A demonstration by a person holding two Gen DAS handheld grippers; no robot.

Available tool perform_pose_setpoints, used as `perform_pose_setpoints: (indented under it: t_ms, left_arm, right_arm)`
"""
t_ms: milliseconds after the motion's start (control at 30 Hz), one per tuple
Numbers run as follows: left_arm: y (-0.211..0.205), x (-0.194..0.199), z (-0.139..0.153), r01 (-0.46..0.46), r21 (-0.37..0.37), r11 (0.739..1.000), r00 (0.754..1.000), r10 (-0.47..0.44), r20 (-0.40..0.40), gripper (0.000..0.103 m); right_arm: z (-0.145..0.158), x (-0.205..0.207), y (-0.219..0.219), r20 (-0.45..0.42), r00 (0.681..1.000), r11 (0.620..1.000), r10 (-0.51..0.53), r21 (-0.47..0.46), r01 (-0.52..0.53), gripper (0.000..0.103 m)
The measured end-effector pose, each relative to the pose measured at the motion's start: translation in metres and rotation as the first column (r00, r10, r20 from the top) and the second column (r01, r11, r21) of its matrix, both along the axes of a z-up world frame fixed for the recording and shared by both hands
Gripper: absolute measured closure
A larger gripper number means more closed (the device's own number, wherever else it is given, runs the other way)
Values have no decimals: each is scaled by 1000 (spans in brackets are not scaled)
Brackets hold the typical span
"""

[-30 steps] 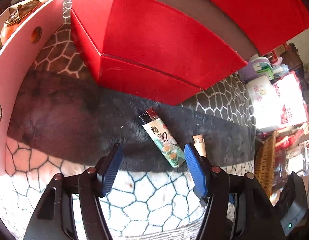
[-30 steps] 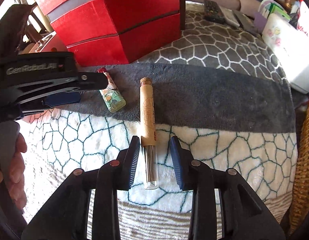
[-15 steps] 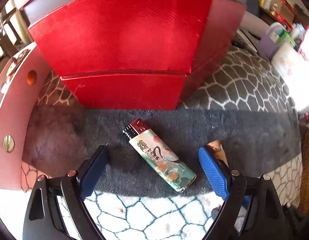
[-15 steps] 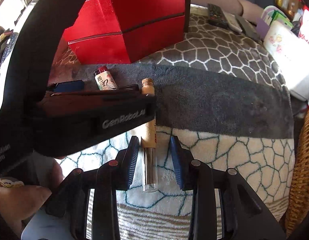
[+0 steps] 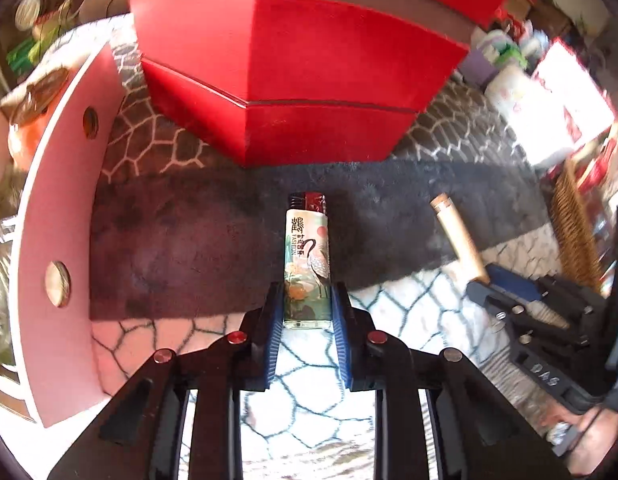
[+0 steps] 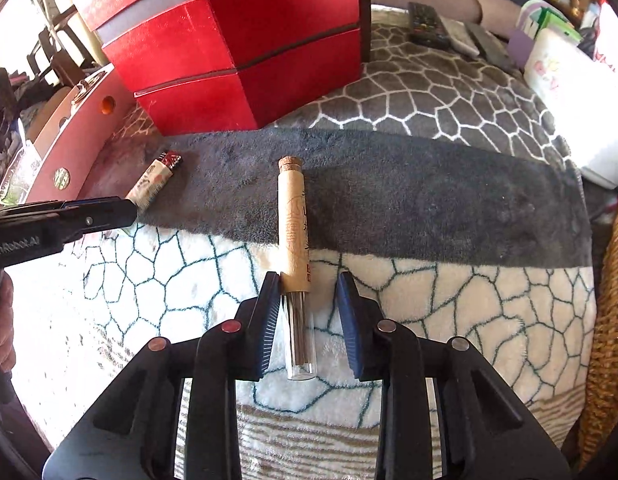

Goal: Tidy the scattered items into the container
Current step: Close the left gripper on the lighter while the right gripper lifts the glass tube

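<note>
A printed lighter (image 5: pixel 308 256) with a red-black top lies on the patterned blanket, pointing at the red box (image 5: pixel 293 68). My left gripper (image 5: pixel 308 300) is shut on the lighter's lower end; the blue pads touch both its sides. The lighter also shows in the right wrist view (image 6: pixel 153 180). A corked glass tube (image 6: pixel 295 240) with a tan label lies lengthwise between the jaws of my right gripper (image 6: pixel 309 304), which stands open around it; the left pad is close to the tube and the right pad is apart. The tube also shows in the left wrist view (image 5: pixel 459 240).
A pink board with round holes (image 5: pixel 57 240) stands at the left. A wicker basket (image 6: pixel 609 320) is at the right edge. Remotes (image 6: pixel 429 26) and a white bag (image 6: pixel 569 92) lie behind. The red box (image 6: pixel 237 48) stands at the back.
My left gripper turned in line with the lighter and closed on its lower end. My right gripper stayed open around the tube.
</note>
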State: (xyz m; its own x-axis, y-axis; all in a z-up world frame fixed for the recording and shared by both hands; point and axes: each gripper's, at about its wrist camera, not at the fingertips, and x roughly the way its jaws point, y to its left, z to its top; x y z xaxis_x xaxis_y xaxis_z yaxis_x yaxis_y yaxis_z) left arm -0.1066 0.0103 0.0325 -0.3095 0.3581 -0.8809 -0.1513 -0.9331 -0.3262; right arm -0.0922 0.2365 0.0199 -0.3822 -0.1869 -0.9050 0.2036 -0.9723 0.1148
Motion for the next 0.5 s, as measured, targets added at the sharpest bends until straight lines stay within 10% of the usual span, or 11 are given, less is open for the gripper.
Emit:
perform_pose_setpoints:
  t_ms: [133, 367, 500]
  left_arm:
    - [24, -8, -1, -13, 34, 999, 1000, 13, -3, 52]
    - [76, -31, -6, 36, -234, 972, 998, -48, -50, 46]
    - [53, -22, -13, 43, -211, 976, 999, -47, -14, 44]
  right_arm:
    - [-1, -1, -4, -11, 1000, 1000, 12, 27, -12, 74]
    - [-2, -4, -3, -18, 1000, 1000, 17, 17, -17, 72]
    - [-2, -5, -5, -29, 999, 999, 27, 25, -26, 71]
